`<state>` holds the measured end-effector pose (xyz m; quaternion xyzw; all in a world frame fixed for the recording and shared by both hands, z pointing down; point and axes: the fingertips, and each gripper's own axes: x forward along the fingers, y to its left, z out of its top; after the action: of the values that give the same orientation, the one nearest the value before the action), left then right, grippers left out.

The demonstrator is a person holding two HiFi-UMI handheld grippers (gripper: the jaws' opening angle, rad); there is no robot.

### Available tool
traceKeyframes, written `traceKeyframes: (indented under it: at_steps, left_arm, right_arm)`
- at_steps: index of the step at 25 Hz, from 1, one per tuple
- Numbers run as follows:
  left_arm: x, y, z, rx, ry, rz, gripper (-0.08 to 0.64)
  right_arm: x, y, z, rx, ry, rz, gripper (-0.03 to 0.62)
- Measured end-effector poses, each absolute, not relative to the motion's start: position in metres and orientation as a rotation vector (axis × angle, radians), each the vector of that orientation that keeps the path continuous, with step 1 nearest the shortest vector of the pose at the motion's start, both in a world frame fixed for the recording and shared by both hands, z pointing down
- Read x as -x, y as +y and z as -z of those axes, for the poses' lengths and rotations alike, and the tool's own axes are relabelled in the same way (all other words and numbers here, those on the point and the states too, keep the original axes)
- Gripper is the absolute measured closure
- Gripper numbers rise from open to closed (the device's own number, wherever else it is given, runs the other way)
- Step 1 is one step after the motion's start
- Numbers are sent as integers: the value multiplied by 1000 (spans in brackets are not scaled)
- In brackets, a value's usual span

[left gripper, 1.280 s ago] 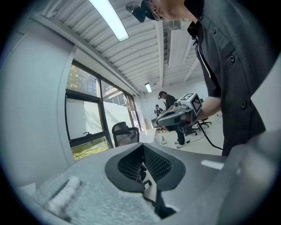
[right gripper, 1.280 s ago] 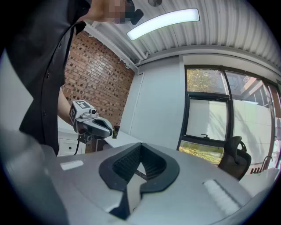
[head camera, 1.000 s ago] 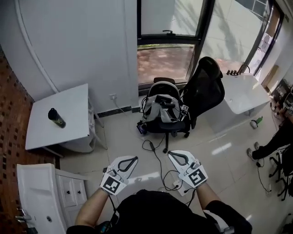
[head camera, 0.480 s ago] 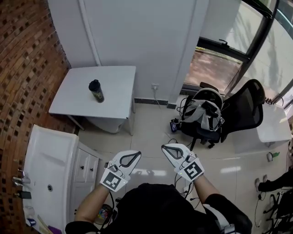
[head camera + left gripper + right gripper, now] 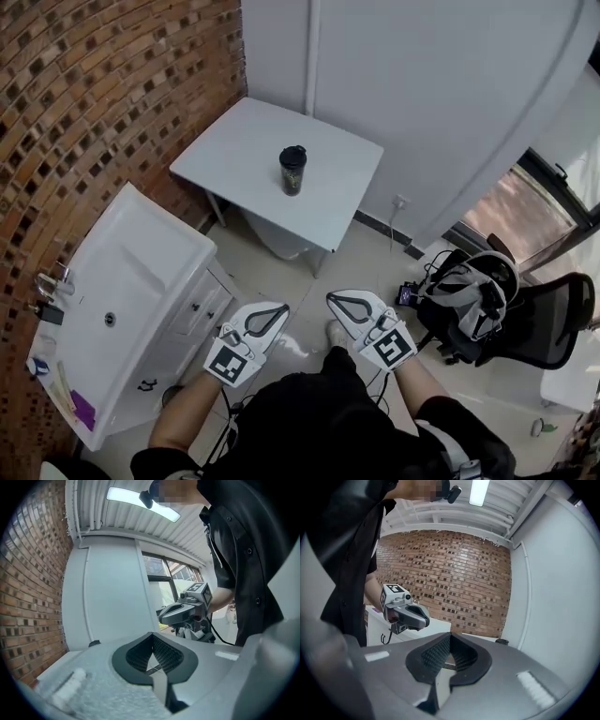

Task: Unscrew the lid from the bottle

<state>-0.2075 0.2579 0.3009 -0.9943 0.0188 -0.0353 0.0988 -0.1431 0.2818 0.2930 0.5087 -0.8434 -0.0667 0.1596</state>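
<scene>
A dark bottle with a black lid stands upright near the middle of a small white table against the wall, in the head view. Only its lid peeks over the left gripper's body in the left gripper view, and the same lid shows in the right gripper view. My left gripper and right gripper are held side by side close to my body, far short of the table, both shut with nothing between their jaws. Each gripper view shows the other gripper beside it.
A white washbasin cabinet stands left of me along the brick wall. A black office chair carrying a headset and cables sits at the right, near a window. Tiled floor lies between me and the table.
The head view has swung left: the table with the bottle moved from the left edge toward the upper middle, the chair slid right, and the brick wall came into view. Both grippers stayed shut near my body.
</scene>
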Motion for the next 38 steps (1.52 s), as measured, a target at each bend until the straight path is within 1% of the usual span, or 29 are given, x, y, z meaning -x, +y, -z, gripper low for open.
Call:
traceKeyframes:
  at_steps: [5, 9, 12, 16, 20, 24, 33, 38]
  left_arm:
    - [167, 199, -306, 2916, 203, 130, 558]
    - [98, 154, -303, 2899, 265, 179, 558]
    - [39, 127, -287, 2912, 275, 137, 558]
    - [3, 84, -292, 2965, 398, 172, 558]
    - [-5, 53, -307, 3000, 527, 266, 558]
    - [5, 39, -325, 3057, 656, 345, 558]
    - [31, -10, -352, 3143, 771, 314, 558]
    - [23, -50, -370, 3169, 741, 284, 557]
  right_arm:
    - [98, 221, -302, -1366, -2486, 214, 586]
    - [38, 164, -306, -1251, -2538, 223, 586]
    - [-6, 124, -295, -1162, -2611, 237, 586]
    - [-47, 75, -289, -1138, -2699, 185, 586]
    - [-67, 43, -293, -1132, -2786, 121, 586]
    - [-54, 36, -300, -967, -2895, 78, 586]
    - [-45, 4, -316, -969, -2806, 20, 586]
    - [-59, -30, -309, -1087, -2775, -26, 586]
